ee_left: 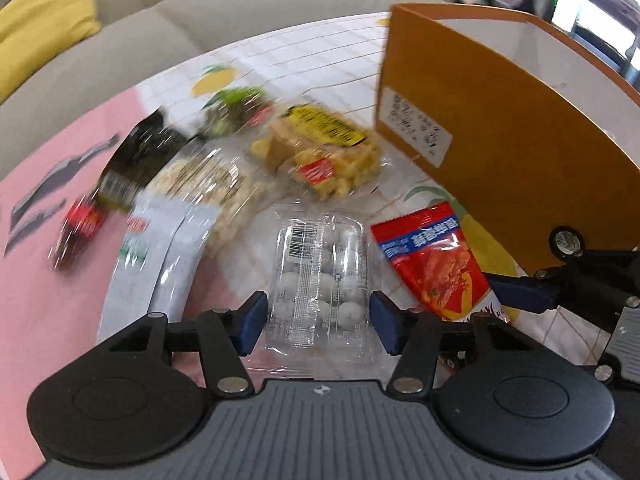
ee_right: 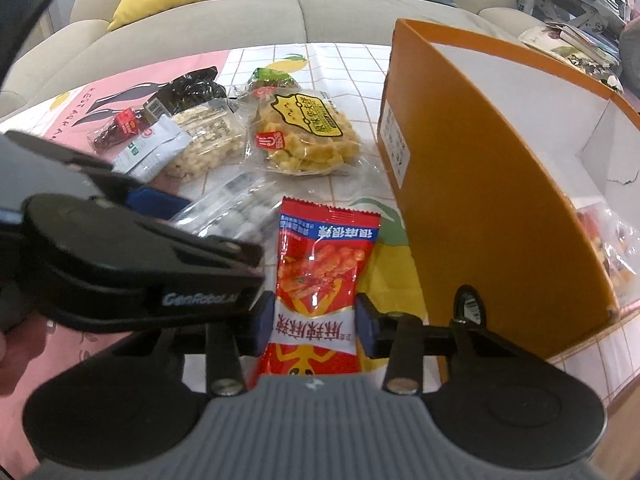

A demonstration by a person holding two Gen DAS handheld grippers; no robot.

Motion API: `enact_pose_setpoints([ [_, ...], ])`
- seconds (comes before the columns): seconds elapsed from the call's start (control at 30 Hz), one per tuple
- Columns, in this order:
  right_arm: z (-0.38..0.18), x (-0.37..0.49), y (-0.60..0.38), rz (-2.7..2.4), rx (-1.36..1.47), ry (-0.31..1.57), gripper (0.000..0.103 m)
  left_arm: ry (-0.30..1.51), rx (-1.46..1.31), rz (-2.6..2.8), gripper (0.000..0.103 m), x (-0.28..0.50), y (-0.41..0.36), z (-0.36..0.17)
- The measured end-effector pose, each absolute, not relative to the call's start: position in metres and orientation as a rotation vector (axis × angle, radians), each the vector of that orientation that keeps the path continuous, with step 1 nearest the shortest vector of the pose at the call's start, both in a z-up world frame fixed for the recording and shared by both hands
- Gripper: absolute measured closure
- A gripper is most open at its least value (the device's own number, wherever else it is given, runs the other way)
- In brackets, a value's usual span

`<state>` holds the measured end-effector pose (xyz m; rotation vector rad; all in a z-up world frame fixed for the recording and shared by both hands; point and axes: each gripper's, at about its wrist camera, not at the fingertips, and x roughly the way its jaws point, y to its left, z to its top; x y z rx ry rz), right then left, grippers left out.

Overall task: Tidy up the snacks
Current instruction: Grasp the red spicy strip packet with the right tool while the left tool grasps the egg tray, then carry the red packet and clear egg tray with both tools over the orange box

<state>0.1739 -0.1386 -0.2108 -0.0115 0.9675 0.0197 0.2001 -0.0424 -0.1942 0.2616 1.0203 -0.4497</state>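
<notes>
A clear pack of white candies (ee_left: 320, 280) lies on the tablecloth between the pads of my left gripper (ee_left: 318, 322), whose jaws stand open on either side of it. A red snack packet (ee_right: 320, 280) lies between the pads of my right gripper (ee_right: 315, 328), which is open around its lower half; it also shows in the left wrist view (ee_left: 434, 256). An orange box (ee_right: 480, 184) with a white inside stands to the right and holds some snacks (ee_right: 608, 248). The candy pack shows in the right wrist view (ee_right: 236, 208), partly behind the left gripper.
Further back lie a yellow waffle snack bag (ee_right: 304, 136), a puffed-rice bag (ee_right: 204, 140), a white sachet (ee_right: 148, 152), a dark bag (ee_right: 188, 88) and a green pack (ee_right: 268, 78). A sofa (ee_right: 280, 16) with cushions stands behind the table. The table's right edge is near the box.
</notes>
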Motion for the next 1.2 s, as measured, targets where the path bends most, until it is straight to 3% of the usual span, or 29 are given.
enact_pose_setpoints([
  [0.27, -0.205, 0.165, -0.137, 0.08, -0.011, 1.021, 0.071, 1.055, 0.118, -0.314, 0.041, 0.169, -0.017, -0.184],
  [0.6, -0.187, 0.147, -0.14, 0.139, 0.063, 1.1, 0.073, 1.049, -0.093, -0.192, 0.042, 0.132, 0.028, -0.159],
  [1.2, -0.09, 0.108, -0.198, 0.203, 0.206, 0.931, 0.074, 0.849, -0.15, -0.199, 0.044, 0.095, 0.016, -0.072],
])
